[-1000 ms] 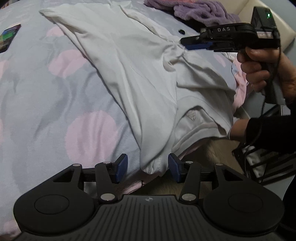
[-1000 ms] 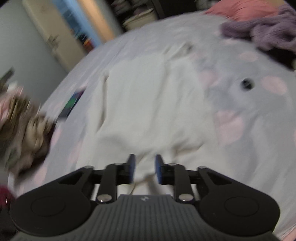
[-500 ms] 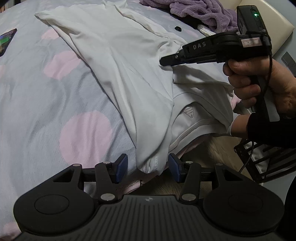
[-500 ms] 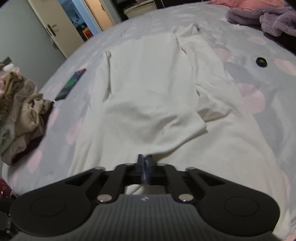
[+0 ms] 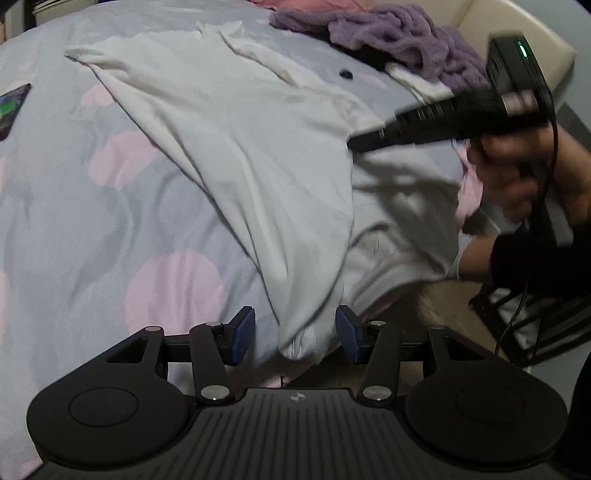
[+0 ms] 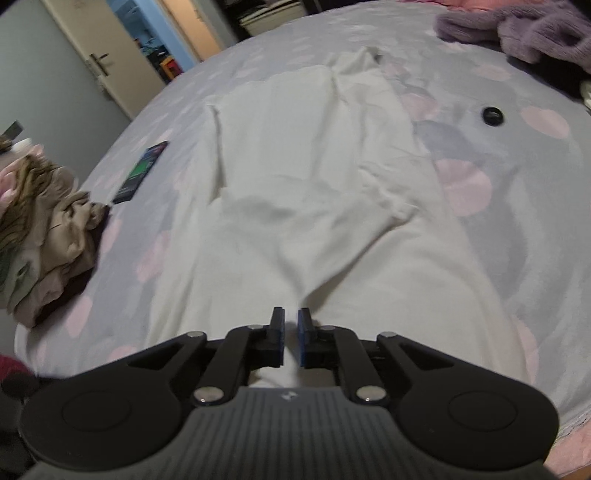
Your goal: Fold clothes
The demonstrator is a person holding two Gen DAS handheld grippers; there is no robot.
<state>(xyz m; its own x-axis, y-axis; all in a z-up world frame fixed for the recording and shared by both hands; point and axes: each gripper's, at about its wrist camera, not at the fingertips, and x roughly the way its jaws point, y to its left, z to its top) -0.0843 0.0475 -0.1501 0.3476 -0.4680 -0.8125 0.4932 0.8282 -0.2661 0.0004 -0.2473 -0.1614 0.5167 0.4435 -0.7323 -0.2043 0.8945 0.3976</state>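
White cotton t-shirt (image 5: pixel 236 147) is spread on grey bed sheet with pink dots (image 5: pixel 92 221). Its folded edge is pinched by right hand-held gripper (image 6: pixel 290 332). Left hand-held gripper (image 5: pixel 295 334) is held spread around hanging corner.

Bare bedspread (image 6: pixel 517 206) lies open right of the white shirt (image 6: pixel 314 192) — only a small black disc (image 6: pixel 493 116) sits on it. Left of the shirt a phone (image 6: pixel 142 171) and a heap of brown clothes (image 6: pixel 40 236) block the way; purple fleece (image 6: pixel 524 33) crowds the far right corner.
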